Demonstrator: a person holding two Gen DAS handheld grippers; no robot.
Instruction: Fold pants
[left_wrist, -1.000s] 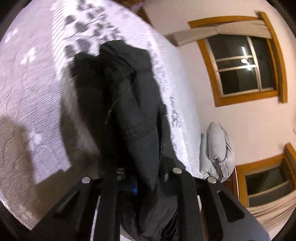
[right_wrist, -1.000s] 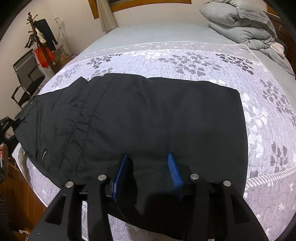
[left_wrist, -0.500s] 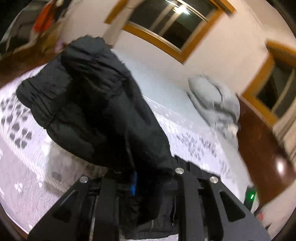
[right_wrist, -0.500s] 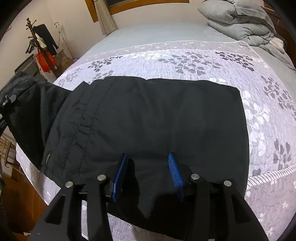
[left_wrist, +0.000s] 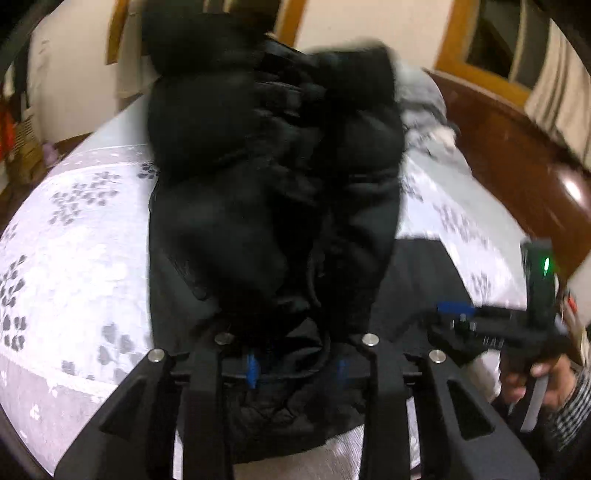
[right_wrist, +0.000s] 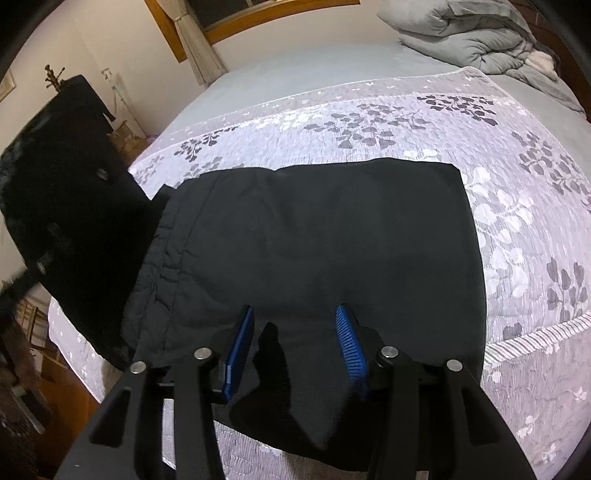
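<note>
- Black padded fabric pants (right_wrist: 314, 251): the leg part lies flat across the bed, hem edge toward the pillow end; the waist part (left_wrist: 273, 177) hangs bunched in the air above the flat part, lifted from its near end.
- Left gripper (left_wrist: 295, 369), black frame with blue pads: a fold of the pants fills the gap between its jaws, which have just been opening; the cloth hides the pads, so whether they press it I cannot tell — it appears only loosely caught.
- Right gripper (right_wrist: 293, 347), same make: blue ribbed pads spread apart, nothing pinched, poised just above the near edge of the flat pants. In the left wrist view it shows at right, with a green light on its body, gripped by a hand (left_wrist: 532, 380) in a striped sleeve.
- Bed (right_wrist: 535, 406): covered by a pale lilac bedspread (right_wrist: 517, 229) with grey and white leaf print; plain grey-blue sheet beyond it.
- Grey crumpled duvet (right_wrist: 469, 33): heaped at the far right corner of the bed, well apart from the pants.
- Wood-framed window with pale curtain (right_wrist: 201, 48): on the far wall.
</note>
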